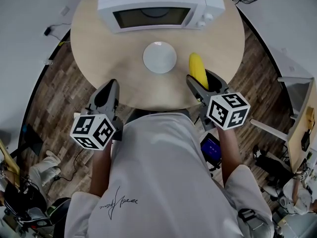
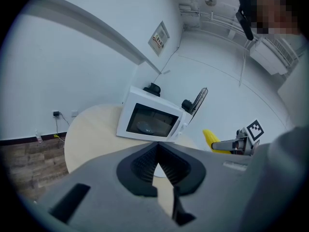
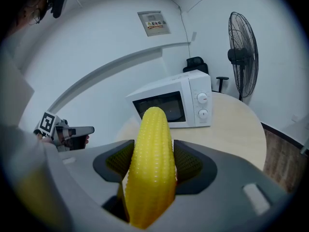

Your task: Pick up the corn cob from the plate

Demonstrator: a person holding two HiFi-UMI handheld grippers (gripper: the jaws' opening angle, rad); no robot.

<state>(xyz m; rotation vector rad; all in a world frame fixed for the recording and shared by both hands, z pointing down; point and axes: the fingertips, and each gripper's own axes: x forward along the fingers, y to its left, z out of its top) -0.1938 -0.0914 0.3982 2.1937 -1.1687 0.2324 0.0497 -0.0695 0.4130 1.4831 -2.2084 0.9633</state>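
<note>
While one plate point(image 1: 159, 57) sits near one microwave point(image 1: 153, 4), right gripper point(image 3: 154, 164) clamps one corn cob point(image 3: 152, 144), left gripper point(image 2: 157, 167) closed, empty.

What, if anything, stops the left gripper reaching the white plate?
Probably nothing: the left gripper hangs empty at the edge of the table, with only bare wood between it and the plate. Its jaws look shut, though.

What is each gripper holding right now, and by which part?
The right gripper is shut on the corn cob, jaws pressing its two sides about mid-length, the tip sticking out ahead. The left gripper holds nothing; its jaws are together.
</note>
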